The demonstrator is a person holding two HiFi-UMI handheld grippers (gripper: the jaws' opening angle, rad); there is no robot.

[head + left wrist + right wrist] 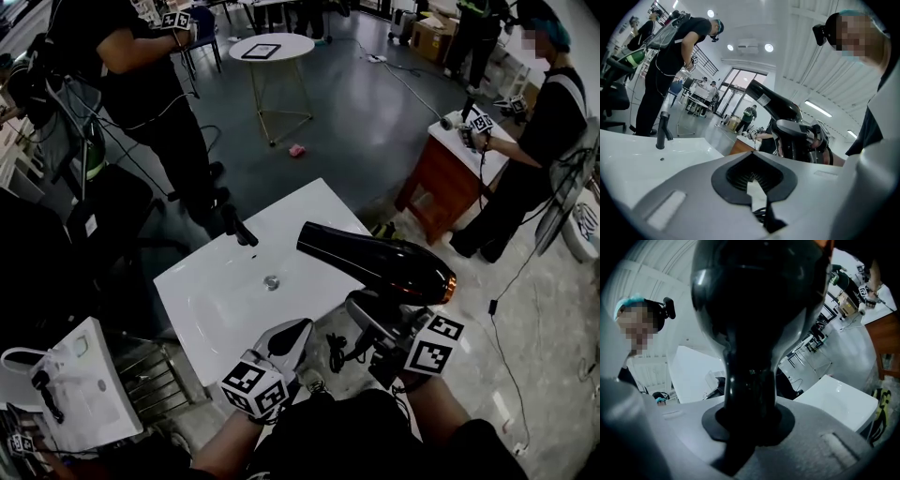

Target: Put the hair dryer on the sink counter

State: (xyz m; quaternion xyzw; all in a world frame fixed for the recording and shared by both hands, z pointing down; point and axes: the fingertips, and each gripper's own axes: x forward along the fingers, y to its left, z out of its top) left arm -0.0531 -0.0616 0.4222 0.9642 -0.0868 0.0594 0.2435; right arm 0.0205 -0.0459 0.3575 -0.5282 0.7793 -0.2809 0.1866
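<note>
The black hair dryer (375,258) with a copper ring at its back end hangs in the air over the right corner of the white sink counter (216,300). Its nozzle points left toward the basin. My right gripper (370,314) is shut on its handle from below, and the handle (752,380) fills the right gripper view. My left gripper (286,337) hovers at the counter's near edge, jaws together with nothing clamped that I can see. A black cord (761,216) shows just beneath its jaws. The dryer (773,105) sits to its right.
A black faucet (239,227) stands at the basin's far side, above the drain (271,281). A second white basin (84,384) lies at lower left. One person (141,75) stands beyond the counter, another (534,141) at a wooden cabinet (450,178). A round table (272,49) is far back.
</note>
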